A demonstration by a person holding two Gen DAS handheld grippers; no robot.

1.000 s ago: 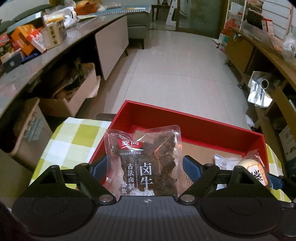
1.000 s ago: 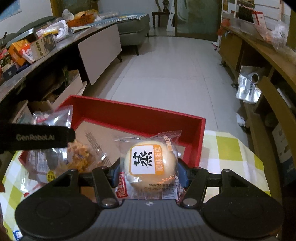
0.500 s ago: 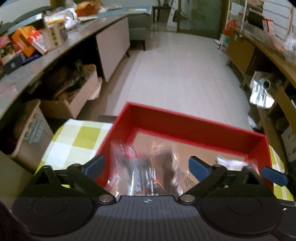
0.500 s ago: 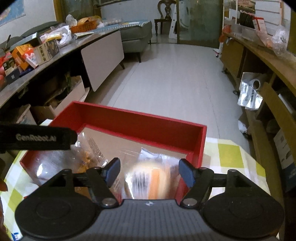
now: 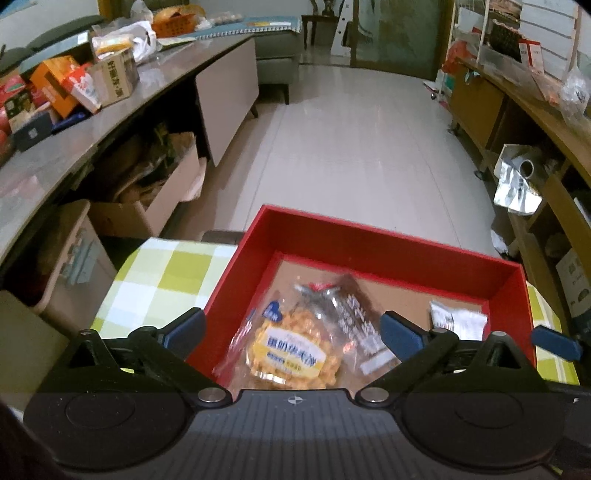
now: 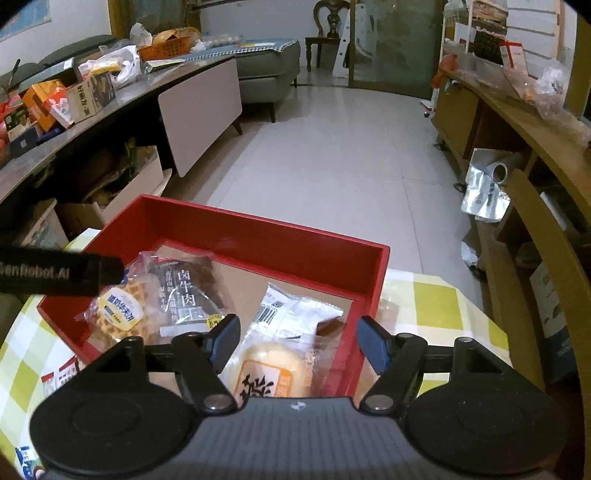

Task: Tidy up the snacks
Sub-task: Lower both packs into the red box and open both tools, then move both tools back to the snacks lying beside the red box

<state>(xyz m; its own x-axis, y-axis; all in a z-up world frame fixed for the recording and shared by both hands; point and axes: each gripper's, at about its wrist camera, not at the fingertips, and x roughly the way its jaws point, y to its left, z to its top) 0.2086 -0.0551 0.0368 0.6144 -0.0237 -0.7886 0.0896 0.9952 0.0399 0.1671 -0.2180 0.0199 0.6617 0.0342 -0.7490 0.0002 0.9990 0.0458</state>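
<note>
Below, red box (image 5: 369, 240) holding snacks; both grippers' fingers (image 5: 184, 329) apart, seemingly empty.

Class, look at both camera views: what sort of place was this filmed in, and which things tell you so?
Most likely a home living room: a grey sofa and a wooden chair at the far end, and a long sideboard cluttered with household boxes.

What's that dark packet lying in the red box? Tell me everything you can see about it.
The dark packet is a clear, shiny plastic pouch of dark brown dried meat, printed with white Chinese characters and a red logo near one end. It looks sealed. It lies flat on the brown floor of the red box, free of both grippers. One edge overlaps the waffle packet beside it, and a white wrapper lies apart on its other side.
</note>
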